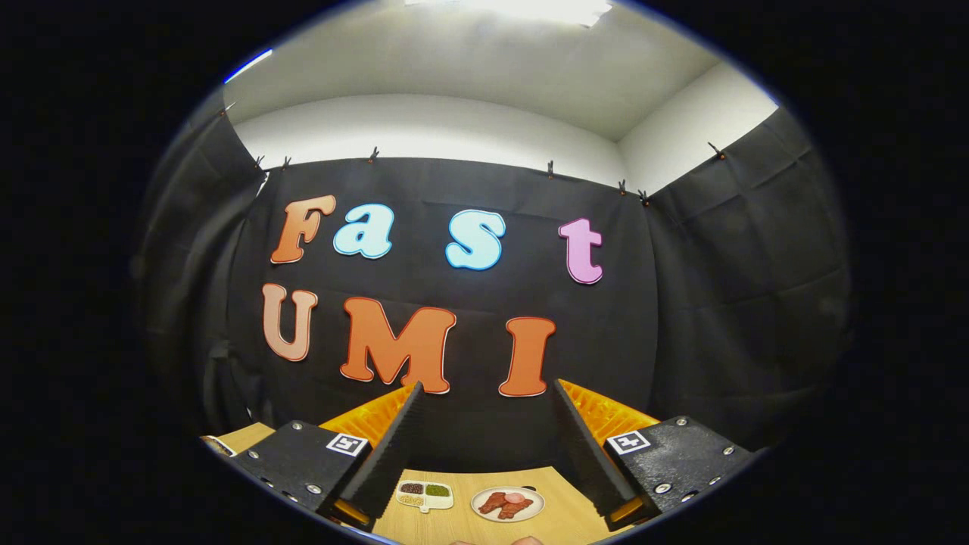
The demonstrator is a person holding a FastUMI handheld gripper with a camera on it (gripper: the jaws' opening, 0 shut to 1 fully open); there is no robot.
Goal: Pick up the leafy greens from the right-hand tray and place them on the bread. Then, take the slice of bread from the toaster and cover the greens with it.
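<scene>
The gripper (484, 393) is pointing level, toward the booth's back wall, so most of the table (462, 518) is lying below what the camera is taking in. Its two fingers are standing wide apart with nothing between them; the jaws are gaping and holding nothing. Each finger is showing a ridged, sawtooth inner face and a flat bolted base plate carrying a small square marker.

Only a narrow strip of the light wooden tabletop is showing between the finger bases. Two items are resting on that strip, well beyond the fingertips and side by side, near each other but not touching:

- A small pale compartment tray (425, 495), rounded at the corners, is holding dark brown contents in one upper cell and green contents in the other upper cell. The lower cell's filling is too small to identify. Whether the green filling is the leafy greens cannot be told at this size.
- A round white plate (508, 504) is carrying reddish-brown, strip-shaped pieces and one pinkish piece, glossy like moulded food models.

A pale rounded shape at the table's near edge is being cut off and cannot be identified. A sliver of another object is peeking past the left finger's base plate, too clipped to name.

Black cloth, pinned with small clips along its top edge, is hanging in soft folds behind the table. Above it, plain white wall and ceiling are showing, with a bright light panel overhead.
</scene>
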